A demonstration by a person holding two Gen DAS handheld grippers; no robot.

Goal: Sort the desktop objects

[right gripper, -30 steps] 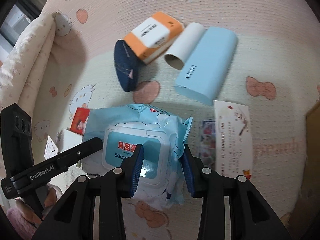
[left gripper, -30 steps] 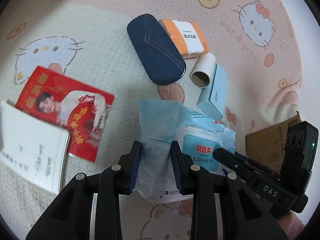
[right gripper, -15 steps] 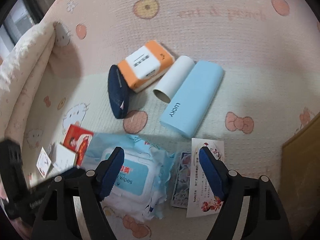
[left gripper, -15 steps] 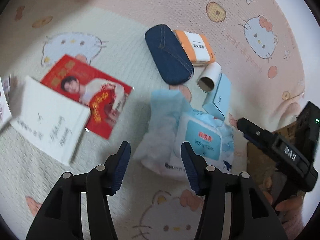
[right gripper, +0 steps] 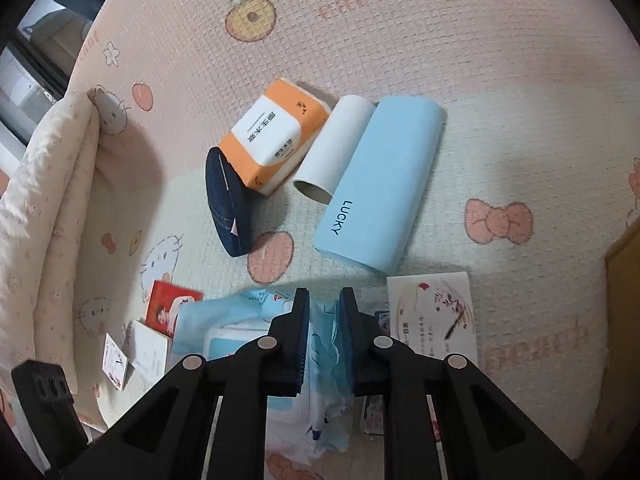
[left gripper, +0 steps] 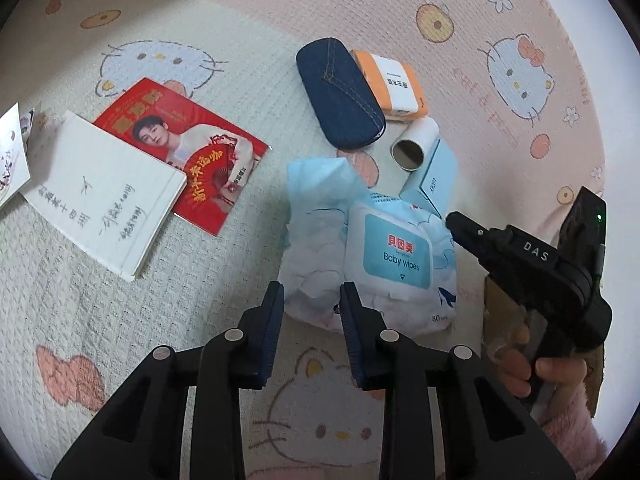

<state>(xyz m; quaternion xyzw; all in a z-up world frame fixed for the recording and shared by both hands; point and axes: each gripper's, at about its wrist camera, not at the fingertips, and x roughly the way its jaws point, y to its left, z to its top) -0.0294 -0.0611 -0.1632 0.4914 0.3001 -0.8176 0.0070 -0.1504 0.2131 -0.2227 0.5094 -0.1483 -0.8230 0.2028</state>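
Observation:
A blue baby wipes pack (left gripper: 384, 256) lies on the Hello Kitty mat (left gripper: 224, 72). My left gripper (left gripper: 311, 292) is open, its tips just at the pack's near edge. My right gripper (right gripper: 324, 300) hangs over the same pack (right gripper: 248, 340) with its jaws narrowly apart; the pack's crinkled end shows between them, and I cannot tell whether they pinch it. The right gripper also shows in the left wrist view (left gripper: 456, 220), at the pack's right side.
Beyond the pack lie a denim case (left gripper: 340, 92), an orange tissue pack (left gripper: 396, 84), a white tube (left gripper: 412, 144) and a light blue LUCKY case (right gripper: 380, 188). A red card (left gripper: 188, 152) and a notebook (left gripper: 100, 196) lie left. Cards (right gripper: 436, 312) and cardboard (right gripper: 624, 280) lie right.
Both grippers let go of the wipes pack, opened and pulled back. Now the left has narrowed at the pack's near edge and the right has narrowed over its end.

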